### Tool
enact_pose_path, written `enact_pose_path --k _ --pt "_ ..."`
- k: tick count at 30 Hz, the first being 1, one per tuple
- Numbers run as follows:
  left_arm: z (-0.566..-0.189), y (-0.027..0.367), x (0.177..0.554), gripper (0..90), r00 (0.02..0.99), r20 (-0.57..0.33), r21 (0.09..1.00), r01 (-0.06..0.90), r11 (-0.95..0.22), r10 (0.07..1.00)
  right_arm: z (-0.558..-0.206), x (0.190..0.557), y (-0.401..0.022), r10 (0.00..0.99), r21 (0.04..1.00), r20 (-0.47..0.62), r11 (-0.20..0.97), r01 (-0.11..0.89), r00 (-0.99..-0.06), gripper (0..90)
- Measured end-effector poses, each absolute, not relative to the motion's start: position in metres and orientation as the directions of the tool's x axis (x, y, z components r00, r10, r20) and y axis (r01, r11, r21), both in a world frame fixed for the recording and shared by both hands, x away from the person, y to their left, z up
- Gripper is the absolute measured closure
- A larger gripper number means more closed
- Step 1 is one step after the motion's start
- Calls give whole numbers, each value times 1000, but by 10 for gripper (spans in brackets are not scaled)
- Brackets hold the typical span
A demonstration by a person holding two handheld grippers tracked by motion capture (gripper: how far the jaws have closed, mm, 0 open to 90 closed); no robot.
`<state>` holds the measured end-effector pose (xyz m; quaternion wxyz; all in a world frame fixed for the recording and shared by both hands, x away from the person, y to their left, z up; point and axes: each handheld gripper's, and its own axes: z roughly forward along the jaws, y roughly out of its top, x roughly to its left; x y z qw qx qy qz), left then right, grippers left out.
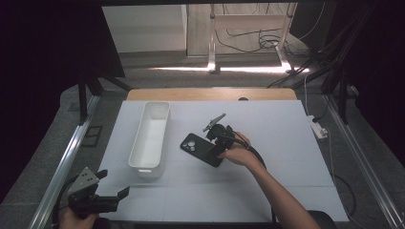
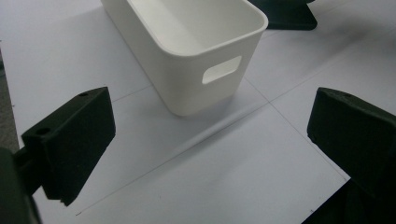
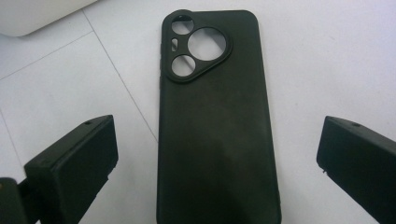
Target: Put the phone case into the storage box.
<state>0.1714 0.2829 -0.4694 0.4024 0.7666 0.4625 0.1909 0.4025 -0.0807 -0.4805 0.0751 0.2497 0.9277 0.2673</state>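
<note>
A black phone case (image 1: 201, 149) lies flat on the white table, back side up, its camera cut-outs toward the bin. In the right gripper view the phone case (image 3: 215, 130) lies lengthwise between the two jaws, which stand wide apart and clear of its edges. My right gripper (image 1: 216, 139) is open, held low over the case's right end. My left gripper (image 1: 114, 183) is open and empty at the table's near left corner. Seen from the left gripper (image 2: 210, 114), it faces the short handle end of a white bin (image 2: 205, 51).
The long white bin (image 1: 143, 136) stands left of the case and looks empty; its corner shows as a bin (image 3: 32, 14) edge in the right gripper view. The white table (image 1: 277, 176) is bordered by metal rails, with cables on the floor beyond.
</note>
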Motion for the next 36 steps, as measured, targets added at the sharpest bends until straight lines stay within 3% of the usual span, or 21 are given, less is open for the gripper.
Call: enact_pose_path --k 21,33,36 --pt "-469 285 170 14 500 -87 797 554 -241 862 -518 411 -77 494 481 13 759 438 -870 0" --pt "-469 285 170 7 498 -91 798 555 -236 862 -524 409 -73 479 438 -42 798 414 -877 0" --pt "-469 285 170 7 499 -88 797 555 -240 862 -520 408 -75 470 440 -35 800 409 -882 126"
